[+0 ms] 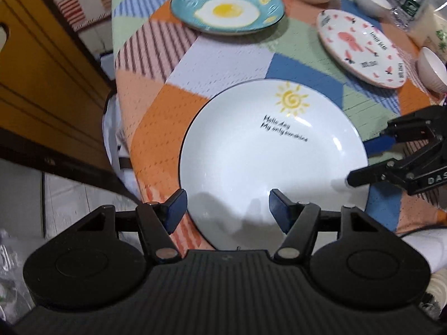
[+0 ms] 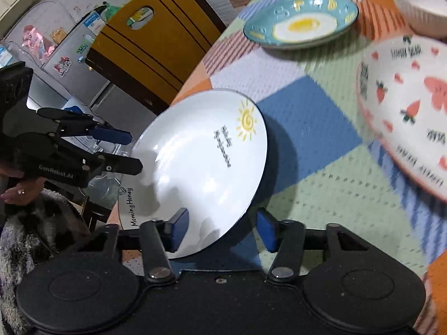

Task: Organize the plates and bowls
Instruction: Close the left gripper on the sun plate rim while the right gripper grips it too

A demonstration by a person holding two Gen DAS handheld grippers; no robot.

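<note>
White plate (image 1: 251,167) with yellow sun and black script; teal plate (image 1: 227,7) with fried-egg motif; white plate (image 1: 363,47) with pink-red carrots; tablecloth (image 1: 156,106) in orange, blue, green, lilac patchwork.

Bare tablecloth (image 1: 223,64) lies open between white plate (image 1: 268,150), egg plate (image 1: 227,5) and strawberry plate (image 1: 360,46).

Sun plate (image 1: 268,150) between parted left claw (image 1: 227,209) pads

Sun plate (image 1: 273,150) (probably) before egg plate (image 1: 227,7)
</note>
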